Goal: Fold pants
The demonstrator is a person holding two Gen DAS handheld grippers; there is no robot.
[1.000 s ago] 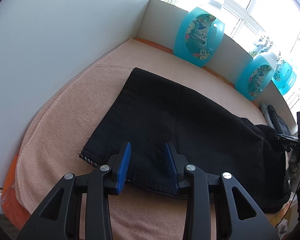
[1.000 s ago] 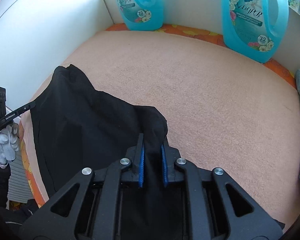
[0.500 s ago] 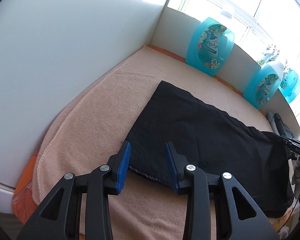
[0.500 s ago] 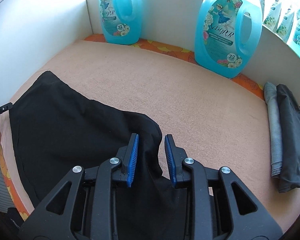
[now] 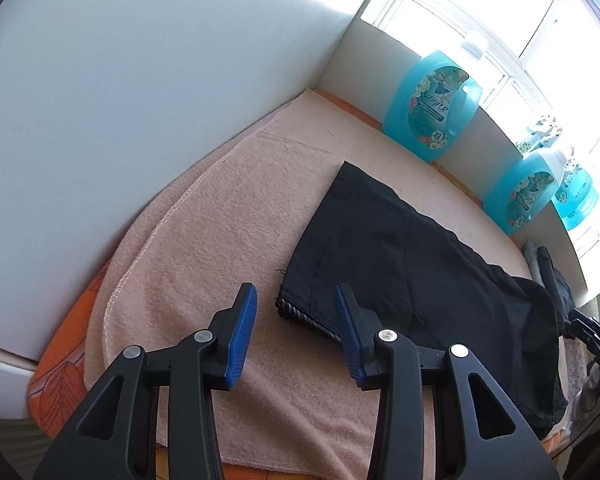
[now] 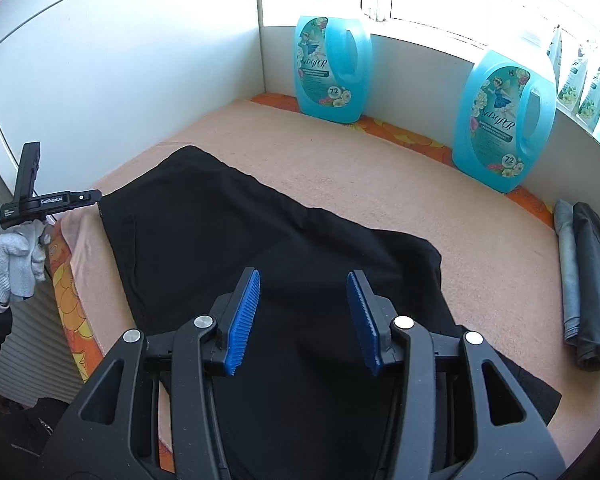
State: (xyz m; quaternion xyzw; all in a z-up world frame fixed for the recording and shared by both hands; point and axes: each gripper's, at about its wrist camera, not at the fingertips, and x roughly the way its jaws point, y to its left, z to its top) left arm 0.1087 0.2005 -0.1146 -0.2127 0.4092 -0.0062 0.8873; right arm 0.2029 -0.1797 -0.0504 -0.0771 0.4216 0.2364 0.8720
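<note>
The near end of the black pants (image 6: pixel 236 248) is disappearing under the right claw (image 6: pixel 303 316), running off the bottom edge. In the left wrist view their far end (image 5: pixel 532 336) is going behind a black device at the right rim. The labels on the blue detergent bottles (image 6: pixel 334 68) are too small to read. The folded grey clothes (image 6: pixel 588 280) are being cut by the right edge. Window glare is washing out whatever is outside.

White walls (image 5: pixel 148 92) – bright window (image 5: pixel 512 12) – peach blanket (image 5: pixel 220 232) beneath.
</note>
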